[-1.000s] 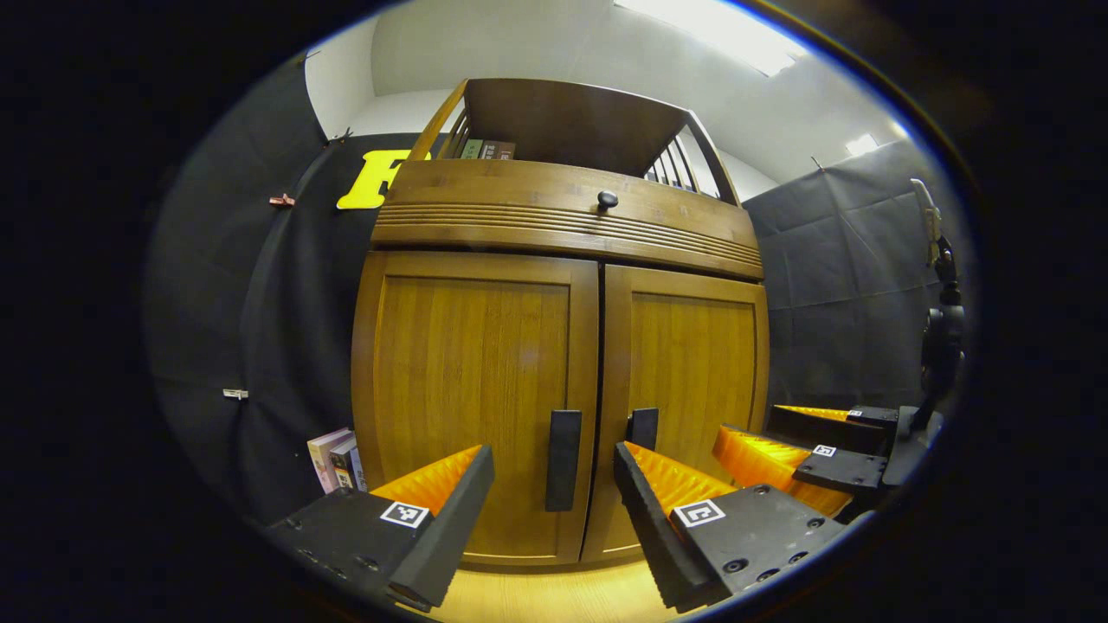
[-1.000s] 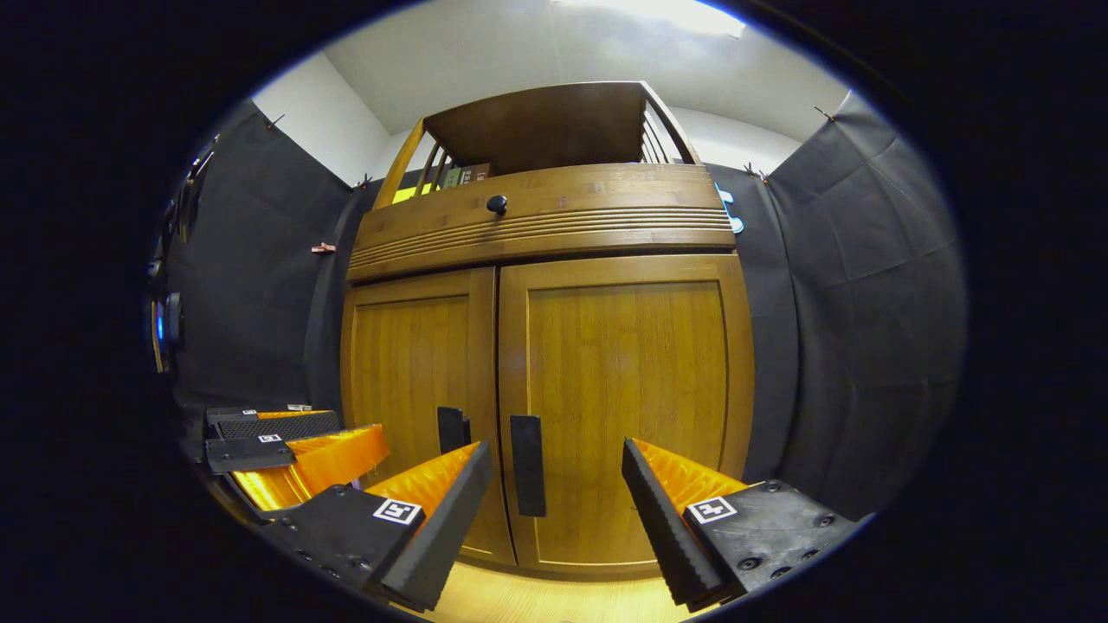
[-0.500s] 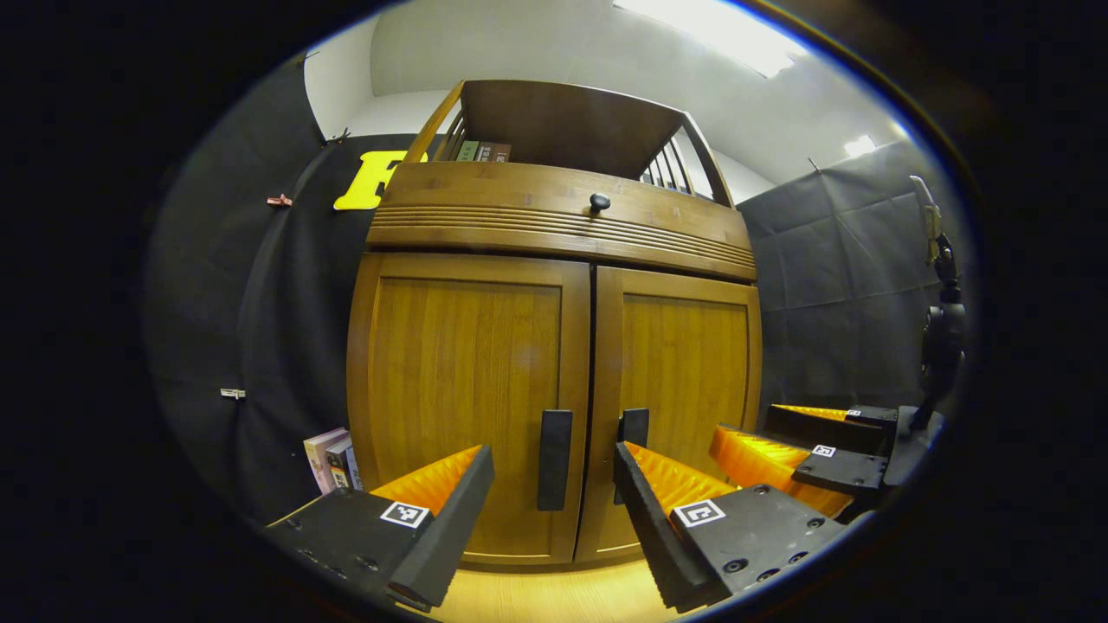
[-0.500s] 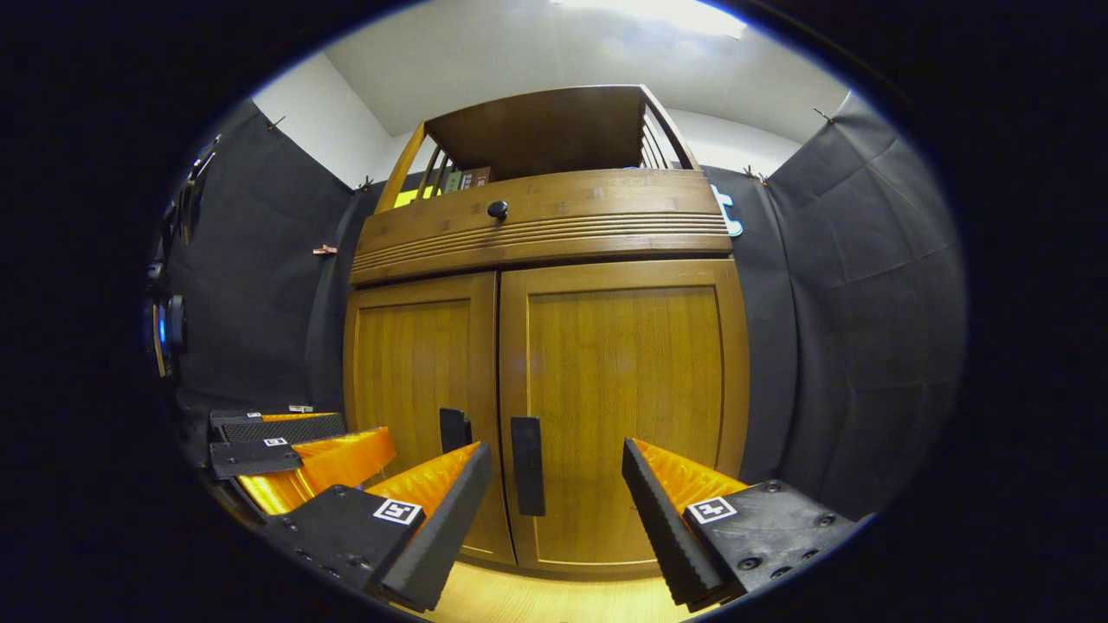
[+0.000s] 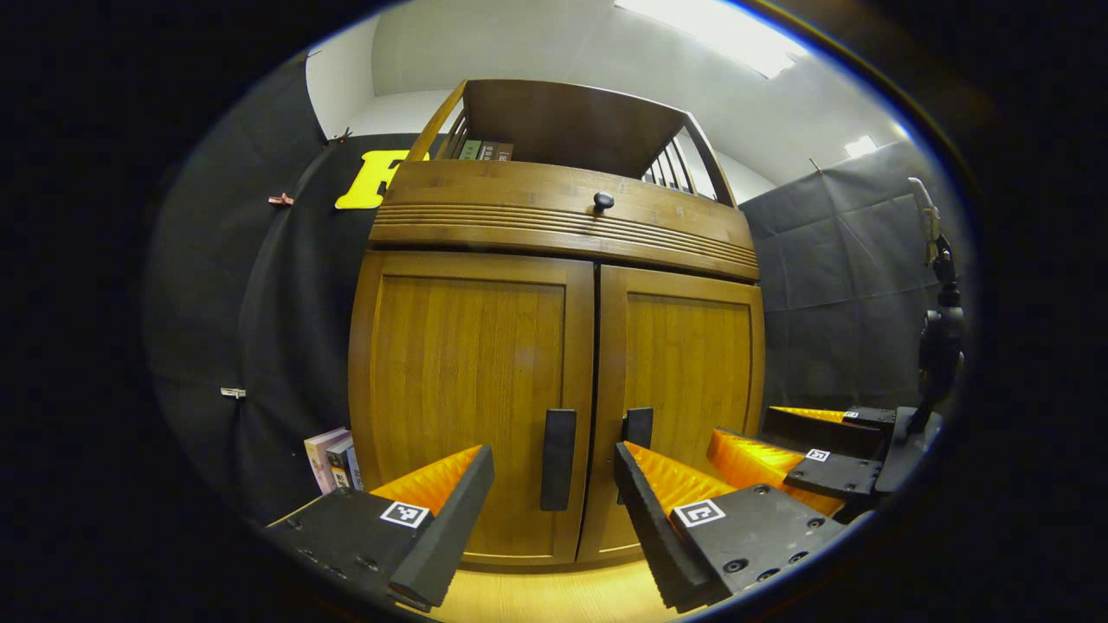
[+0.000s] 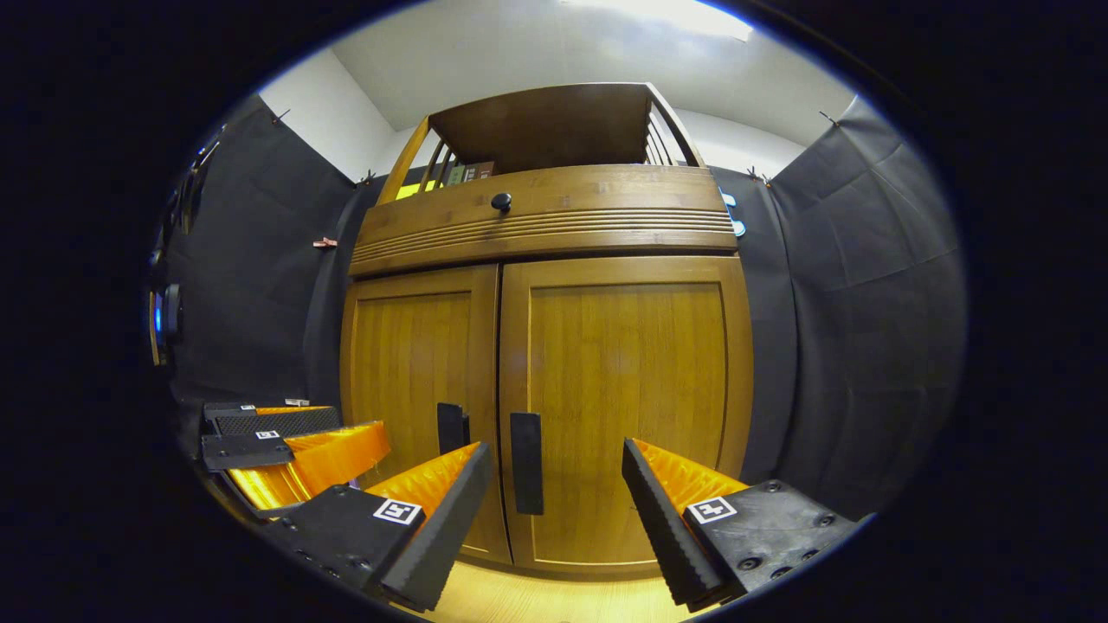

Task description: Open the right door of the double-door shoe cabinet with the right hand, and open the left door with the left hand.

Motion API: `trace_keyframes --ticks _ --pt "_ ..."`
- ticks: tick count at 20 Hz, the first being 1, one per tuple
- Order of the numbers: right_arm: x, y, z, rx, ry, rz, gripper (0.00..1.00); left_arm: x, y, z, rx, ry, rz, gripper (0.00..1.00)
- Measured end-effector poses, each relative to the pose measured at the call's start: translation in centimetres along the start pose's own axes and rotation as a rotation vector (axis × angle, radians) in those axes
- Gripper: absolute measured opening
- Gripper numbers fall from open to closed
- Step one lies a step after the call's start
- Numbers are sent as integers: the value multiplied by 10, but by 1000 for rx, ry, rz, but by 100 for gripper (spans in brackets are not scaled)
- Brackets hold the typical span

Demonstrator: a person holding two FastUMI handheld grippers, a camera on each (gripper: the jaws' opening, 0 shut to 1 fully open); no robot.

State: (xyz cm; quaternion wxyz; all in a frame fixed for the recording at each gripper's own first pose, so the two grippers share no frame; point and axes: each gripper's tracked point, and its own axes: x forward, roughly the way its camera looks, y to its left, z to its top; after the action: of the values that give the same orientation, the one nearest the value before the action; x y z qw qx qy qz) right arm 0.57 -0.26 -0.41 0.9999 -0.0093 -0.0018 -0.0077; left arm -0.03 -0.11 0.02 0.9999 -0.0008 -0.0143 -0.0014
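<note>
In front of the shoe cabinet (image 5: 554, 346): both doors closed, grippers lined up w/ handles.
Left gripper (image 5: 554, 510) spread wide, left door handle (image 5: 558, 459) framed betw. its fingers; right gripper (image 6: 558, 510) likewise spread, aimed at right door handle (image 6: 525, 463). Vs. 1 s ago views barely shifted, only slight wobble, no closer, nothing touched. Judgement: approach paused; neither door started, reach-in and pinch next.

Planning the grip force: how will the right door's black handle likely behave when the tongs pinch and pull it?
The right door handle looks like a stiff, flat black bar, so it probably won't flex. Its smooth faces might slip. The right door, a wood panel, shut, should swing rather than tip.
</note>
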Motion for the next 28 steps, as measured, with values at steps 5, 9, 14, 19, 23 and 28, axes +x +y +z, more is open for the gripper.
trace_keyframes --ticks 5,9,14,19,23,28 --pt "8 1 -6 12 10 5 95 2 7 -4 0 4 6 87" --pt "24 4 -16 39 27 1 96 2 12 -8 11 12 4 87" --pt "45 14 -25 27 16 12 95 4 19 -3 21 -10 6 87" --pt "74 24 -42 7 15 9 95 2 26 -7 10 -12 -4 87" --pt "94 18 -57 16 31 -30 89 -1 32 -7 18 -15 -5 87" --pt "111 10 -73 -3 53 -49 77 -1 33 -11 3 -10 -28 89"
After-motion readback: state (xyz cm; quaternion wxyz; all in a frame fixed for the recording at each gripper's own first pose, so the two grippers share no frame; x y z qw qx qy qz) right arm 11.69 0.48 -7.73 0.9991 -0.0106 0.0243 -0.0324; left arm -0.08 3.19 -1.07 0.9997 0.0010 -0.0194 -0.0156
